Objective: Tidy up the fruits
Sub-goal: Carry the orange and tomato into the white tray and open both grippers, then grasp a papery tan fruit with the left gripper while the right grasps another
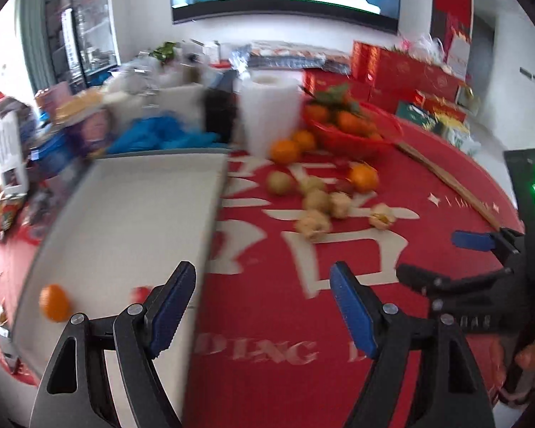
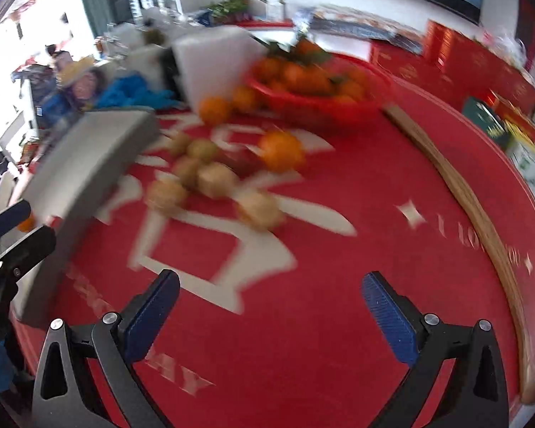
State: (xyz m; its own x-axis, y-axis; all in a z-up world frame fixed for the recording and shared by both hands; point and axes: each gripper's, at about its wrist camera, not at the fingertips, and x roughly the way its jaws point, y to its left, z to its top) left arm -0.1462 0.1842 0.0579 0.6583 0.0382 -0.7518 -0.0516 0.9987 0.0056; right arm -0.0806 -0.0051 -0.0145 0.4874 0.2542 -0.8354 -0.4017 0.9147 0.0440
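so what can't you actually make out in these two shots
- Small red fruit in the grey tray, left wrist view: partly hidden behind the left gripper, kind unclear.
- Pale brown fruits, right wrist view: motion blur, kind unclear.
- Red basket of oranges, right wrist view: blurred, count unclear.
- Far clutter, left wrist view: blurred, items unreadable.

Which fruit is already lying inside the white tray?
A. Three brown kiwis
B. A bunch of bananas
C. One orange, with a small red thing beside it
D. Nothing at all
C: in the left wrist view an orange lies in the near end of the white tray, with a small red thing beside it; the brownish fruits are on the red tablecloth.
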